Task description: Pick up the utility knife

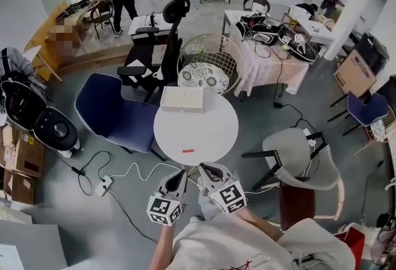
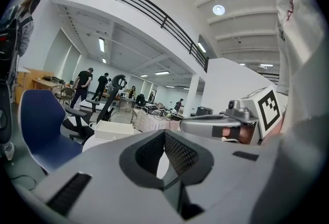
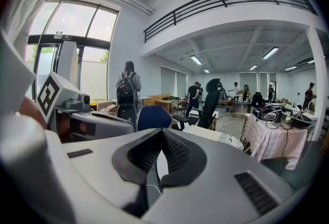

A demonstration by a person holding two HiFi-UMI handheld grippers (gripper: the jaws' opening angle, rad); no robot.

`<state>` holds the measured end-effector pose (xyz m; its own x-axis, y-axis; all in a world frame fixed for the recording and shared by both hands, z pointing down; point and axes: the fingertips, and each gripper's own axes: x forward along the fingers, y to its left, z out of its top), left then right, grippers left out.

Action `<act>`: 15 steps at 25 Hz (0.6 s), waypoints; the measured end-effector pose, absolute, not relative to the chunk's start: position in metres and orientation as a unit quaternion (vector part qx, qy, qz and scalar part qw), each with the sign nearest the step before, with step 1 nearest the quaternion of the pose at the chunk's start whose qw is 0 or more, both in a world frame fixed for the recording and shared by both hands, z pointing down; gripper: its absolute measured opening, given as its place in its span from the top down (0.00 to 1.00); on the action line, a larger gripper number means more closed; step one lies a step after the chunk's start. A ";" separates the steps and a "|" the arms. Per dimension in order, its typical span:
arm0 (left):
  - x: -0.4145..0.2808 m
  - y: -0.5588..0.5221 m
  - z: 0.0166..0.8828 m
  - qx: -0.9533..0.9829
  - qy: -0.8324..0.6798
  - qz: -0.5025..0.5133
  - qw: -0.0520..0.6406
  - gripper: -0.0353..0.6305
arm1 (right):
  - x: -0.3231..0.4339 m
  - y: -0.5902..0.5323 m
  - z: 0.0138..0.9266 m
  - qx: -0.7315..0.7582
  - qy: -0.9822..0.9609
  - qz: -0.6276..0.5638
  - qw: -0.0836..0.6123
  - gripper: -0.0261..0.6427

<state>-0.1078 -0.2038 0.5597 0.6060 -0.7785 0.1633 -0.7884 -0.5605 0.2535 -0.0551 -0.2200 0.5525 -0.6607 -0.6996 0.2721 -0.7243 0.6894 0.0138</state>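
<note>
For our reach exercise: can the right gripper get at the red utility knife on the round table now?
Probably yes: the utility knife lies alone near the table's near edge, nothing between it and the right gripper, whose jaws are shut.

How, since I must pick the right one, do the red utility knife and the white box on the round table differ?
The utility knife is tiny, slim and red; the box is far larger, flat and white. On the round table, the knife lies by the near edge, the box at the far edge. Both lie untouched.
</note>
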 end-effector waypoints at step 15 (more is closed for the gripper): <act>-0.100 -0.258 0.602 0.870 -0.449 0.038 0.199 0.93 | -0.042 -0.270 0.604 0.372 -0.907 0.098 0.172 0.94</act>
